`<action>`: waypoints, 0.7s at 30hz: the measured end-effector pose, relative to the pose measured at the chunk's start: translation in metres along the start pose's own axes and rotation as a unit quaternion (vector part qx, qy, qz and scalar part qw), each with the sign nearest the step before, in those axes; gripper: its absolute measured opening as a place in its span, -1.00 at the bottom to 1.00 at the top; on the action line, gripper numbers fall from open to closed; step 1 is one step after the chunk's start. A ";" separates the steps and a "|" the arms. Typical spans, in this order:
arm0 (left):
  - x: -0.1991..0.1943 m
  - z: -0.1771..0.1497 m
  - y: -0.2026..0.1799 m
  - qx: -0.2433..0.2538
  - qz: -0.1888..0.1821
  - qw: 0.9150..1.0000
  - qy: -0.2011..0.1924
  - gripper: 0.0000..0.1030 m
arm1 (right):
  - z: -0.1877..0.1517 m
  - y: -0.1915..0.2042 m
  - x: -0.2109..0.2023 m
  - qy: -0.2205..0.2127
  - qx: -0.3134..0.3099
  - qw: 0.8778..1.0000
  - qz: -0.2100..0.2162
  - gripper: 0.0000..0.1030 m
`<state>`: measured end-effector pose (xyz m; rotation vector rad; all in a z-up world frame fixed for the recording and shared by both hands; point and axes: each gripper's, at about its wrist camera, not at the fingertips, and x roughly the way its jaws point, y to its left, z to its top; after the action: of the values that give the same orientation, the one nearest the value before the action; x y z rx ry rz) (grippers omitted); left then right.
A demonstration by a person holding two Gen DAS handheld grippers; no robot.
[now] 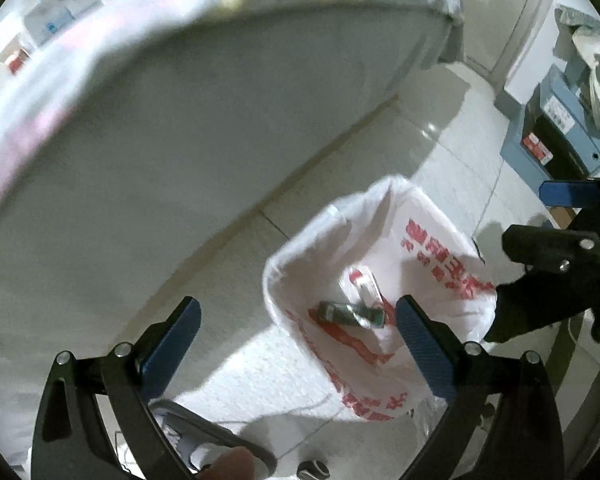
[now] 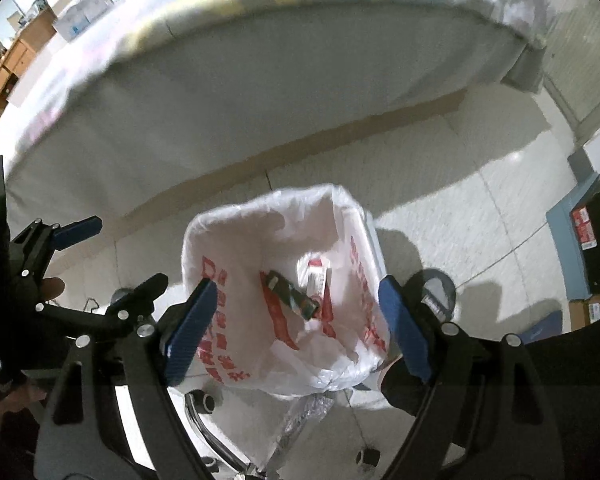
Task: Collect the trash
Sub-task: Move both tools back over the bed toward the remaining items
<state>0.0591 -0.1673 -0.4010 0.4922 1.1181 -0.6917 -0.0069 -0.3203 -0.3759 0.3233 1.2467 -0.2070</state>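
Right gripper (image 2: 296, 328) spread wide, empty | I held it over bag (image 2: 204, 232), dark wrapper (image 2: 290, 294) lying diagonally inside | left gripper (image 1: 296, 344) wide, empty, offset beside rim.

Dim indoor light, motion blur along the upper edge, strong fisheye curvature, hard floor (image 2: 480, 216) shadows.
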 end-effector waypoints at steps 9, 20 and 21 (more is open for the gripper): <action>-0.055 0.003 0.021 -0.054 -0.011 0.996 -0.072 0.84 | 0.012 0.012 -0.059 -0.078 -0.026 0.997 -0.001 0.66; -0.120 0.001 0.058 -0.135 0.006 0.980 -0.143 0.84 | 0.027 0.032 -0.121 -0.137 -0.044 0.989 0.041 0.73; -0.124 0.000 0.063 -0.143 0.005 0.979 -0.148 0.84 | 0.029 0.035 -0.126 -0.141 -0.048 0.988 0.041 0.73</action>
<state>0.0709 -0.0925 -0.2843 0.1431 0.9138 -0.5616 -0.0082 -0.3008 -0.2430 0.2530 0.9590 -0.1166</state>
